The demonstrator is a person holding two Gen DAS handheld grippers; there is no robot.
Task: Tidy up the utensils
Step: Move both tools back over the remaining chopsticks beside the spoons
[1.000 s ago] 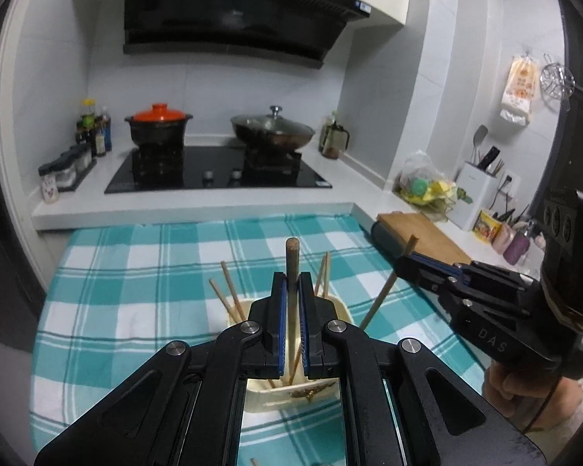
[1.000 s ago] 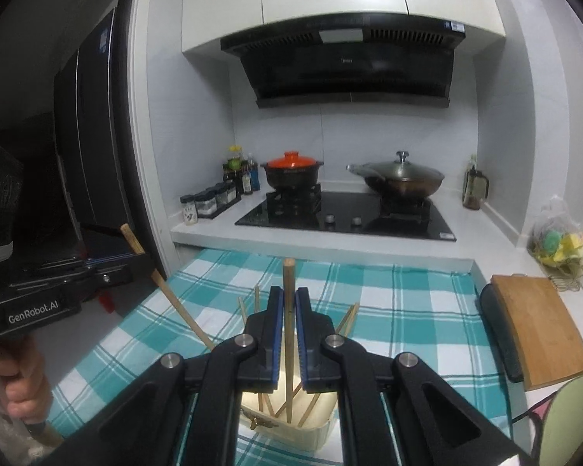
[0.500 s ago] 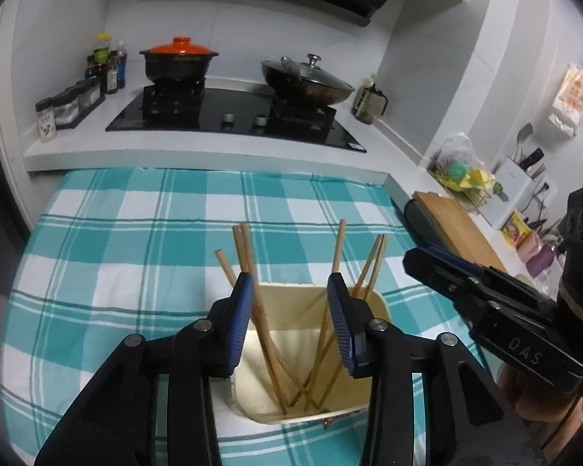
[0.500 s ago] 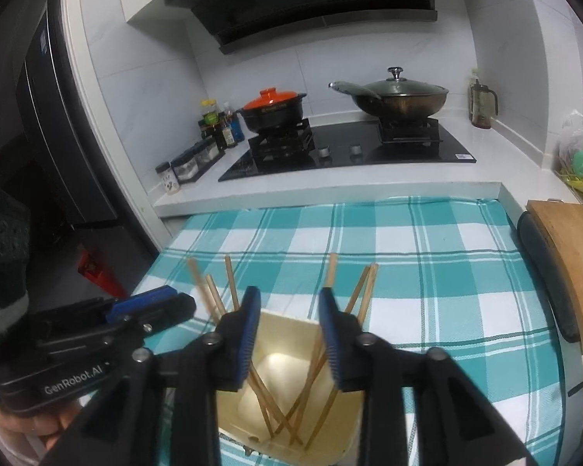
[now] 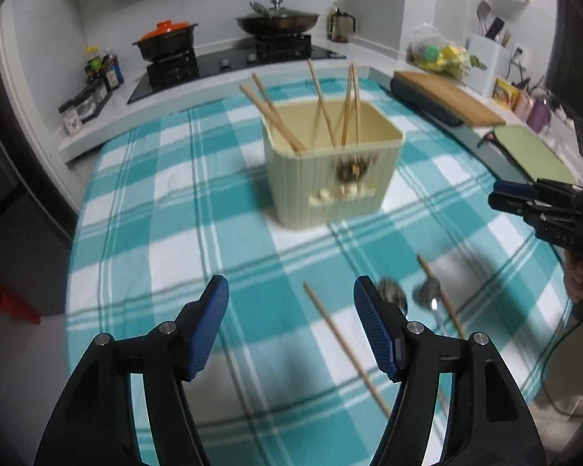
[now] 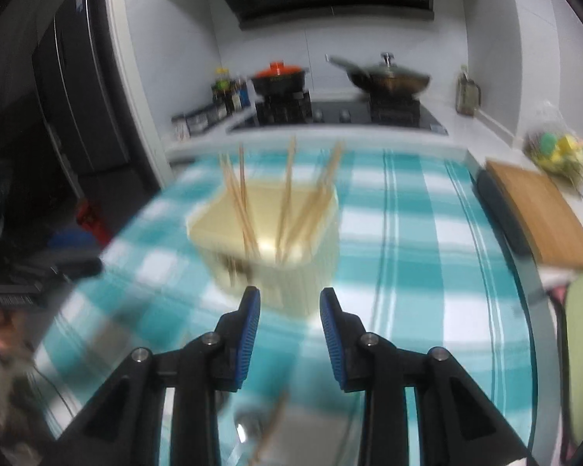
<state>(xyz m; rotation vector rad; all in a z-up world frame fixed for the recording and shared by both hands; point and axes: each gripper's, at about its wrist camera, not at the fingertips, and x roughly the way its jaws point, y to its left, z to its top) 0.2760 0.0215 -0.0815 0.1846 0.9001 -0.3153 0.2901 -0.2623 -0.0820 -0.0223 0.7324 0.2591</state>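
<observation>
Left tool [image 5: 291,291] is pointing steeply down, jaws opening wide, nothing sitting between the blue pads [image 5: 210,326]. Right tool [image 6: 289,297] is angling down too, jaws standing partly apart and gripping nothing. From the left wrist view, the right tool [image 5: 501,196] is showing at the right edge, a hand [image 5: 581,279] wrapping its grip.

A second earlier each gripper clamped a chopstick upright over the cream bin [image 5: 332,167]. Both sticks dropped in, and the left gripper [image 5: 291,324] and right gripper [image 6: 289,328] drew back and sank toward the desk [image 5: 167,240], left jaws still opening, both pairs empty.
</observation>
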